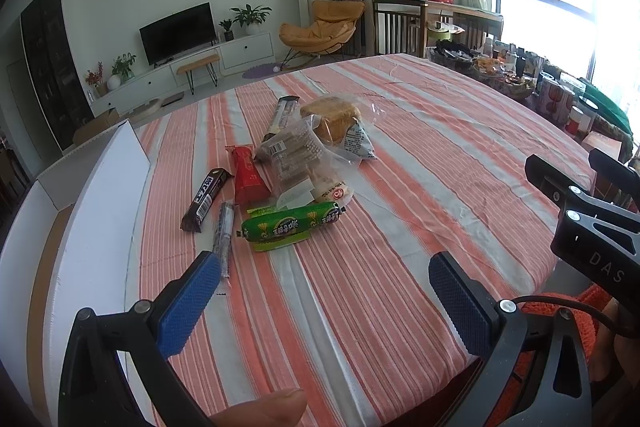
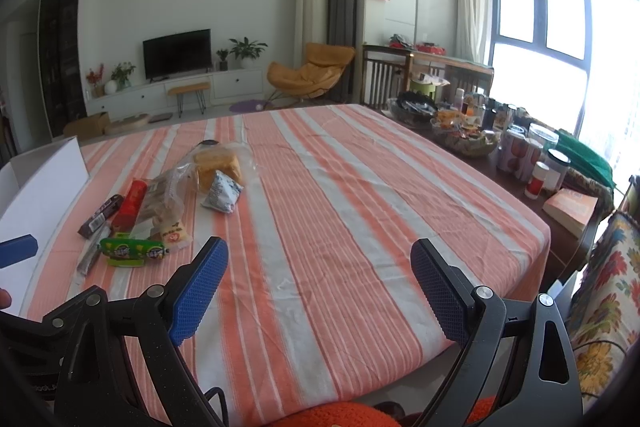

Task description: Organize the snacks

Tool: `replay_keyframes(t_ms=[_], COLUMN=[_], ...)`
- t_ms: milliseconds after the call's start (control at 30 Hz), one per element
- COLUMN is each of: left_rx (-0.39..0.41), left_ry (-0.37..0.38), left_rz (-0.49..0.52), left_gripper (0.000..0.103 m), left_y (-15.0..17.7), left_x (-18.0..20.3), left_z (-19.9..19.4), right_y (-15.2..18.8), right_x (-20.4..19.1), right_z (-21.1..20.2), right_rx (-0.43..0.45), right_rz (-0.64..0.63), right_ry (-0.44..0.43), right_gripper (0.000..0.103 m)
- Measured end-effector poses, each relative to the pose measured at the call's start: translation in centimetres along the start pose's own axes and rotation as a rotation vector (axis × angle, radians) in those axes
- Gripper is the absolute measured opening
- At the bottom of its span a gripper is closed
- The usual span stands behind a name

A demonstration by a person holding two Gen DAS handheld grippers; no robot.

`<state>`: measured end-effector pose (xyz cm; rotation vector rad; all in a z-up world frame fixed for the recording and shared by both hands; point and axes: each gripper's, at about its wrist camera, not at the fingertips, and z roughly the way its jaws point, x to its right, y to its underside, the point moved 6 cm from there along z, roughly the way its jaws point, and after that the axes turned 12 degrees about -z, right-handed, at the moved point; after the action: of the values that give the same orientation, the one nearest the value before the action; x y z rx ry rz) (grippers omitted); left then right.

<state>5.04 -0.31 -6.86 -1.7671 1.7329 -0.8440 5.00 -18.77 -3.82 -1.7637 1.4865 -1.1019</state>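
A pile of snacks lies on the striped tablecloth [image 1: 420, 155]: a green sausage [image 1: 292, 221], a dark chocolate bar [image 1: 206, 199], a red packet [image 1: 249, 174], a thin clear-wrapped stick [image 1: 223, 235], clear bags of biscuits [image 1: 292, 155], a bagged yellow cake [image 1: 332, 117] and a long dark packet [image 1: 282, 117]. My left gripper [image 1: 324, 279] is open, hovering just short of the sausage. My right gripper [image 2: 318, 267] is open and empty over bare cloth, to the right of the same pile with the green sausage [image 2: 132, 251].
An open white cardboard box [image 1: 96, 211] stands at the table's left edge. Jars, bottles and snack baskets [image 2: 520, 151] crowd a side table at the right. A floral chair back [image 2: 608, 299] is near right. A thumb [image 1: 260, 409] shows at the bottom.
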Motion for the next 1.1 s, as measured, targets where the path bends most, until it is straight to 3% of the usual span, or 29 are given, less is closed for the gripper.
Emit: replay_keyframes(t_ms=[800, 1100], left_rx=[-0.008, -0.051], left_ry=[0.003, 0.017], left_rz=[-0.011, -0.061], left_gripper=[0.103, 0.103], left_y=[0.0, 0.0], left_x=[-0.2, -1.1], left_z=[0.0, 0.5], right_y=[0.8, 1.3], right_x=[0.0, -0.2], right_z=[0.7, 1.2], right_rx=[-0.008, -0.039], right_rz=[-0.001, 0.020], right_ry=[-0.010, -0.031], right_gripper=[0.095, 0.095])
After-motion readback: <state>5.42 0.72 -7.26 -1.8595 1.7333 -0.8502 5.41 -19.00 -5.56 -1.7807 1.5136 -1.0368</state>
